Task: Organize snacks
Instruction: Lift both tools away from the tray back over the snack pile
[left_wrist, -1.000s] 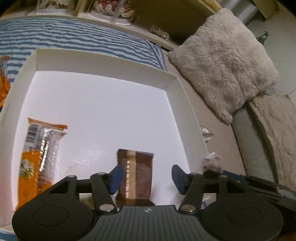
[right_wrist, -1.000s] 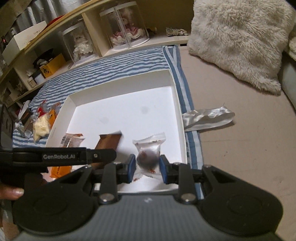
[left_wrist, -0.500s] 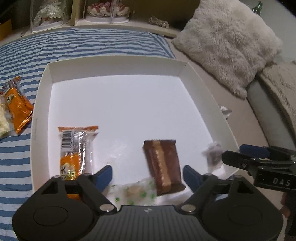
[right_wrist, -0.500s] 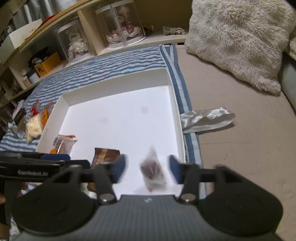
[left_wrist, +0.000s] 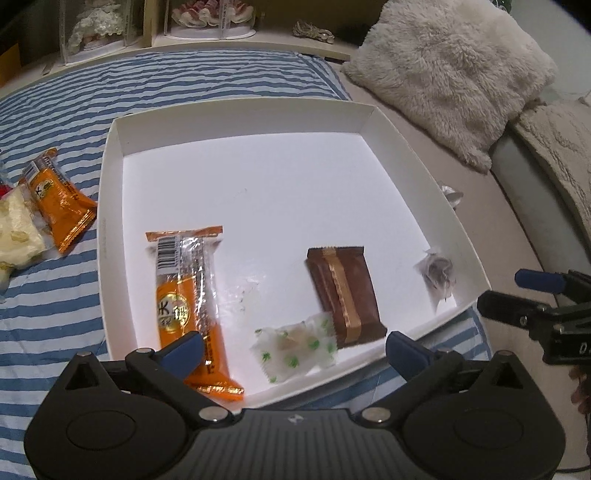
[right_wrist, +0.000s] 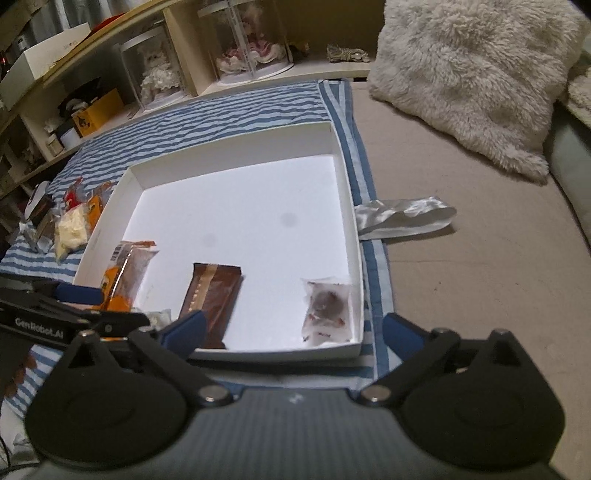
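Only from the right wrist: silver wrapper (right_wrist: 404, 218) beside box (right_wrist: 352, 236).

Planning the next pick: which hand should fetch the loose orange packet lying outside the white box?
Probably left. The orange packet lies on the striped blanket by the white box's left wall, the left tongs' side; both tongs are opening, empty.

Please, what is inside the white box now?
Inside the white box lie four snacks: an orange packet, a brown bar, a green-dotted candy and a clear-wrapped dark sweet. The orange packet's near end is partly covered by a gripper finger.
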